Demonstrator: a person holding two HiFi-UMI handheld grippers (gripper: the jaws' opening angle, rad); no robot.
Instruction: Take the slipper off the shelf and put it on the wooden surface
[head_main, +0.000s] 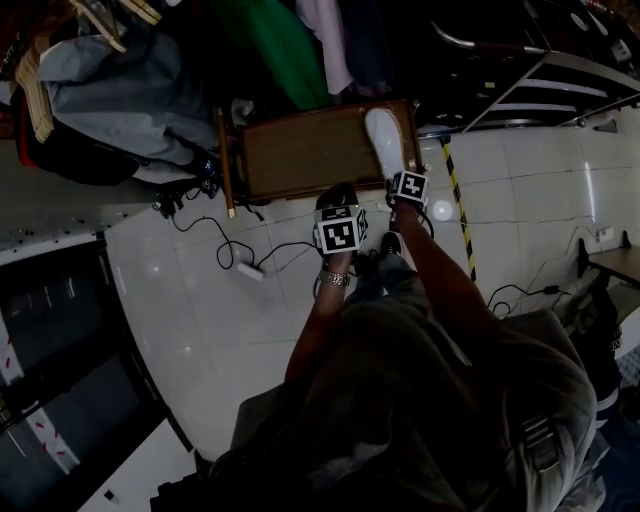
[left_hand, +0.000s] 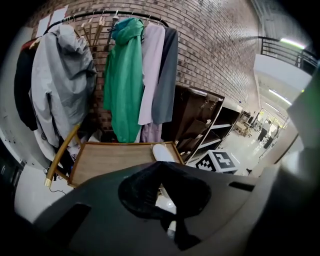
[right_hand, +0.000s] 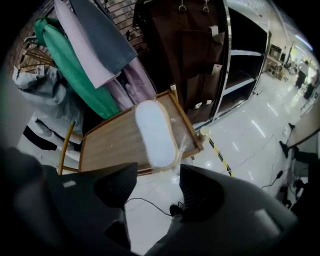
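A white slipper (head_main: 383, 135) lies lengthwise on the right part of the wooden surface (head_main: 300, 150), its near end at the front edge. My right gripper (head_main: 395, 180) hovers just in front of that end. In the right gripper view its jaws stand apart with only floor between them, and the slipper (right_hand: 156, 132) lies free on the wood (right_hand: 110, 140) beyond the right gripper (right_hand: 157, 182). My left gripper (head_main: 337, 197) hangs over the floor, left of the right one. In the left gripper view the left gripper (left_hand: 162, 187) has its dark pads together, holding nothing, with the slipper (left_hand: 162, 152) seen past them.
A rack of coats, among them a green coat (left_hand: 122, 80) and a grey jacket (left_hand: 62, 80), hangs behind the wooden surface. A dark shelf unit (right_hand: 200, 50) stands to its right. Cables and a power strip (head_main: 250, 270) lie on the tiled floor, beside yellow-black tape (head_main: 458, 205).
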